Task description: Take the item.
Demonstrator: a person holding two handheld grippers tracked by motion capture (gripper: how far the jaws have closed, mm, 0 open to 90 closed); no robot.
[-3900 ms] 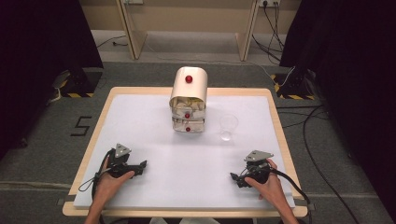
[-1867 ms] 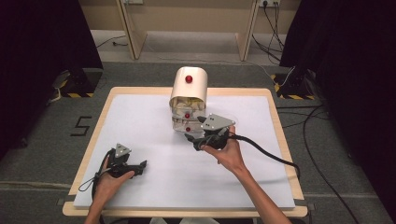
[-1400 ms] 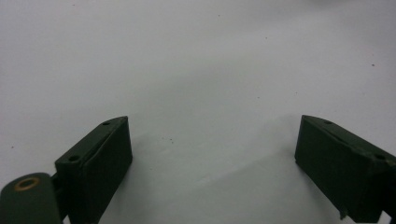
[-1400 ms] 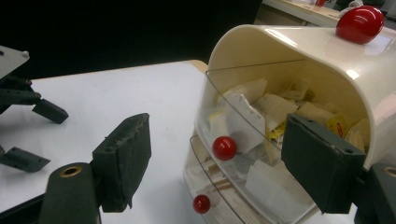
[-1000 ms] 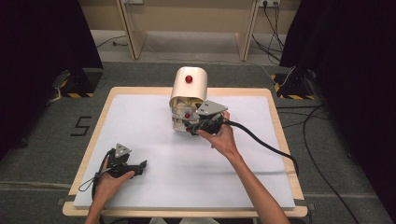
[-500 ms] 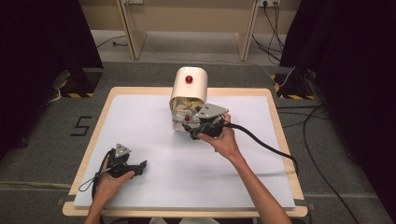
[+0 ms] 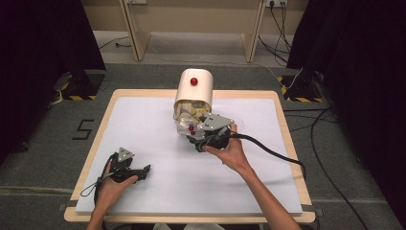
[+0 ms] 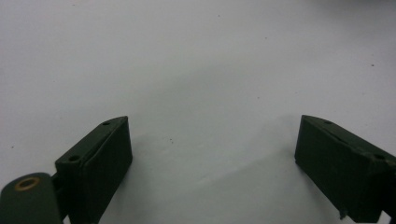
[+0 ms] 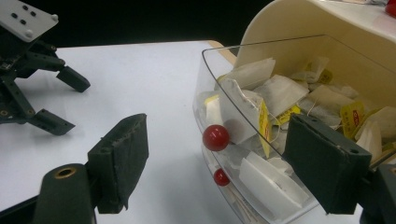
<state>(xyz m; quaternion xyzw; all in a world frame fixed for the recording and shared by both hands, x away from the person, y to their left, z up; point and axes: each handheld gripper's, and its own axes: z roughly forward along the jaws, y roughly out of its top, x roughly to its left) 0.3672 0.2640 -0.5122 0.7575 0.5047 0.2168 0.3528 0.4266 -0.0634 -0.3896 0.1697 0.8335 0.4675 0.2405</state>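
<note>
Both jaws of my right gripper (image 9: 215, 163) stand apart around the red knob (image 9: 215, 137) on the clear tea-bag drawer (image 9: 261, 140). My left gripper (image 7: 141, 168) rests open, well apart, on the white table (image 7: 143, 124).

Black grippers (image 7: 196, 142), grey plates, black cables.
</note>
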